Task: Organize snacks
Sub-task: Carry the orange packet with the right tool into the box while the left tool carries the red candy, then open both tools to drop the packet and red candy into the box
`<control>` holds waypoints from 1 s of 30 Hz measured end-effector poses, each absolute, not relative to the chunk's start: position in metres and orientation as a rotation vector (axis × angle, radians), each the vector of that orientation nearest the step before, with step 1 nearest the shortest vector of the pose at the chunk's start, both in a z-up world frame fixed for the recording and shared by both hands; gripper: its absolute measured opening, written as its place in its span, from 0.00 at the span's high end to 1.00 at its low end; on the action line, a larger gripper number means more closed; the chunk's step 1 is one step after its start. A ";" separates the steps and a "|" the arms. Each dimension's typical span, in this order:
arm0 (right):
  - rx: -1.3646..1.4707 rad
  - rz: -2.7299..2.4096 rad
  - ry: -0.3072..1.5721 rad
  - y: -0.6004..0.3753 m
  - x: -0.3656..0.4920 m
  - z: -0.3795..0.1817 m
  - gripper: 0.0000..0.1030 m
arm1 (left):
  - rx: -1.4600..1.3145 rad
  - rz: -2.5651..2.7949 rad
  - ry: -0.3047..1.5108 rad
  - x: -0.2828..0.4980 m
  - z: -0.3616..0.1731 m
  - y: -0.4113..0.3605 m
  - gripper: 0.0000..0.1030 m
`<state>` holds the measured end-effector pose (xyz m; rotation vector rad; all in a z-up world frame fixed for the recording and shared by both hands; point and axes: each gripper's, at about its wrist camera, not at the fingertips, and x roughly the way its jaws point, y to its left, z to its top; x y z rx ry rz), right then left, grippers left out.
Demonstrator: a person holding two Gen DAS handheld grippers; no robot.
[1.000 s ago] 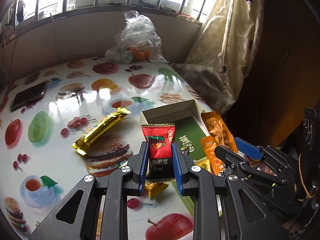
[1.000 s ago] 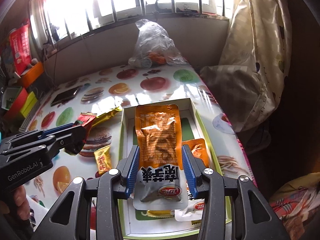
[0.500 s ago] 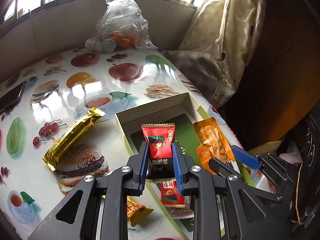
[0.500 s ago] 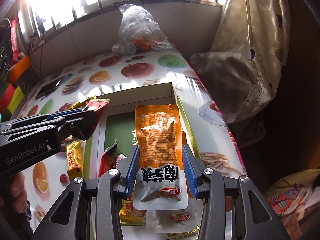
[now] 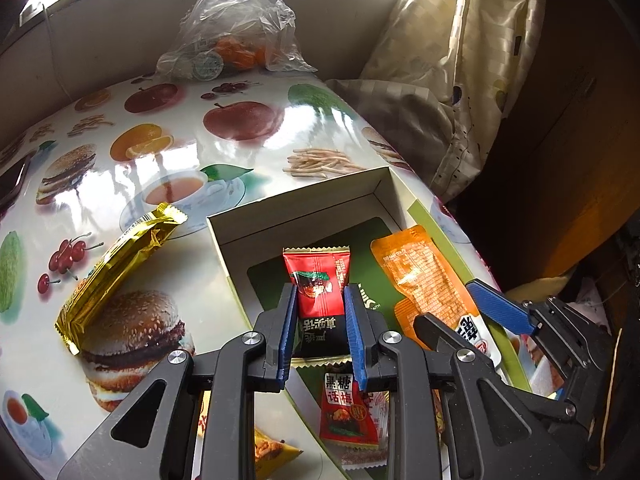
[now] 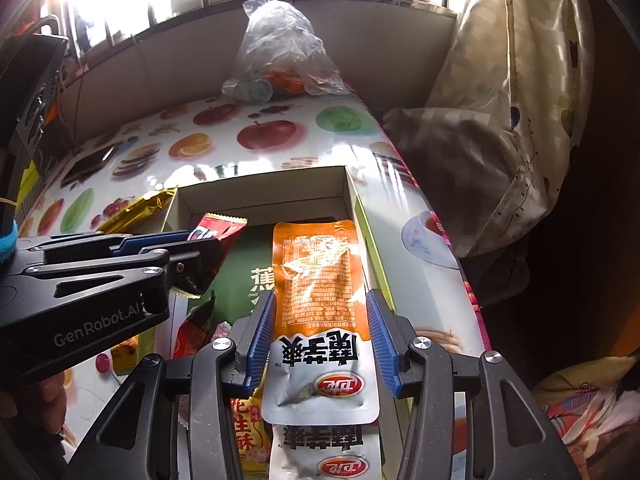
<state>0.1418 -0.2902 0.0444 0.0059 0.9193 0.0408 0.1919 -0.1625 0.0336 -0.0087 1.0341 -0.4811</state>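
My left gripper [image 5: 320,316] is shut on a red and black snack packet [image 5: 318,292] and holds it above the near left part of an open white box [image 5: 296,208]. My right gripper [image 6: 320,332] is shut on an orange and silver snack pouch [image 6: 318,280] and holds it above the right side of the same box [image 6: 260,190]. Each gripper shows in the other's view: the right one [image 5: 480,312] beside the left, the left one [image 6: 192,248] at the left edge. Several snack packets lie in the box [image 5: 344,408]. A gold wrapped bar [image 5: 120,256] lies on the table left of the box.
The table has a glossy fruit and burger print cloth [image 5: 192,128]. A clear plastic bag with oranges [image 5: 236,28] stands at the far edge by the wall. A phone [image 6: 90,162] lies far left. A curtain [image 5: 460,60] hangs right of the table. A small yellow packet [image 5: 272,452] lies near the box.
Both grippers have moved forward over the box with their packets still held. The box and the fruit bag look closer in both views.
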 end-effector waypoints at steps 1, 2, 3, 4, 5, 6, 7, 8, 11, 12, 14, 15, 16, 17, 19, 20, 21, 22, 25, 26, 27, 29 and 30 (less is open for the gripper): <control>0.003 0.043 0.918 -0.290 0.142 0.044 0.56 | -0.012 -0.480 1.036 0.192 0.033 -0.163 0.76; -0.002 0.043 0.917 -0.289 0.143 0.043 0.55 | -0.013 -0.480 1.036 0.193 0.032 -0.163 0.76; -0.010 0.043 0.917 -0.289 0.143 0.043 0.55 | -0.011 -0.484 1.038 0.194 0.031 -0.164 0.76; -0.017 0.042 0.916 -0.288 0.144 0.043 0.55 | -0.011 -0.488 1.042 0.194 0.030 -0.165 0.76; -0.022 0.040 0.916 -0.287 0.144 0.042 0.55 | -0.011 -0.493 1.045 0.194 0.030 -0.165 0.76; -0.024 0.040 0.915 -0.287 0.145 0.042 0.55 | -0.010 -0.495 1.046 0.195 0.029 -0.165 0.76; -0.027 0.041 0.915 -0.286 0.145 0.042 0.55 | -0.014 -0.492 1.046 0.195 0.029 -0.165 0.76; -0.030 0.040 0.914 -0.286 0.146 0.042 0.55 | -0.020 -0.490 1.045 0.195 0.029 -0.165 0.75; -0.041 0.037 0.917 -0.285 0.147 0.042 0.53 | -0.037 -0.501 1.045 0.197 0.029 -0.163 0.67; -0.044 0.035 0.917 -0.285 0.146 0.042 0.53 | -0.040 -0.505 1.042 0.197 0.030 -0.163 0.66; -0.046 0.032 0.916 -0.284 0.146 0.042 0.53 | -0.039 -0.508 1.036 0.196 0.031 -0.163 0.65; -0.049 0.030 0.918 -0.284 0.146 0.042 0.52 | -0.039 -0.508 1.036 0.195 0.032 -0.163 0.64; -0.053 0.027 0.919 -0.283 0.146 0.042 0.52 | -0.036 -0.505 1.031 0.194 0.033 -0.162 0.63; -0.056 0.025 0.920 -0.283 0.146 0.042 0.52 | -0.029 -0.504 1.023 0.193 0.035 -0.162 0.62; -0.059 0.023 0.921 -0.282 0.145 0.043 0.50 | -0.033 -0.507 1.015 0.191 0.038 -0.159 0.60; -0.060 0.018 0.919 -0.281 0.145 0.043 0.49 | -0.039 -0.509 1.013 0.191 0.039 -0.157 0.60; -0.060 0.014 0.917 -0.281 0.144 0.044 0.48 | -0.041 -0.504 1.010 0.190 0.041 -0.155 0.60; -0.059 0.011 0.914 -0.281 0.143 0.045 0.47 | -0.039 -0.496 1.001 0.189 0.043 -0.154 0.60; -0.048 0.008 0.902 -0.281 0.140 0.049 0.46 | -0.042 -0.499 0.982 0.184 0.050 -0.148 0.60; -0.047 0.006 0.900 -0.281 0.139 0.050 0.46 | -0.043 -0.498 0.978 0.182 0.052 -0.146 0.60; -0.047 0.003 0.899 -0.280 0.139 0.051 0.46 | -0.044 -0.497 0.975 0.181 0.054 -0.145 0.60; -0.043 0.003 0.894 -0.278 0.137 0.054 0.45 | -0.048 -0.497 0.965 0.177 0.059 -0.142 0.60; -0.041 0.006 0.890 -0.277 0.135 0.055 0.45 | -0.047 -0.497 0.962 0.176 0.060 -0.140 0.60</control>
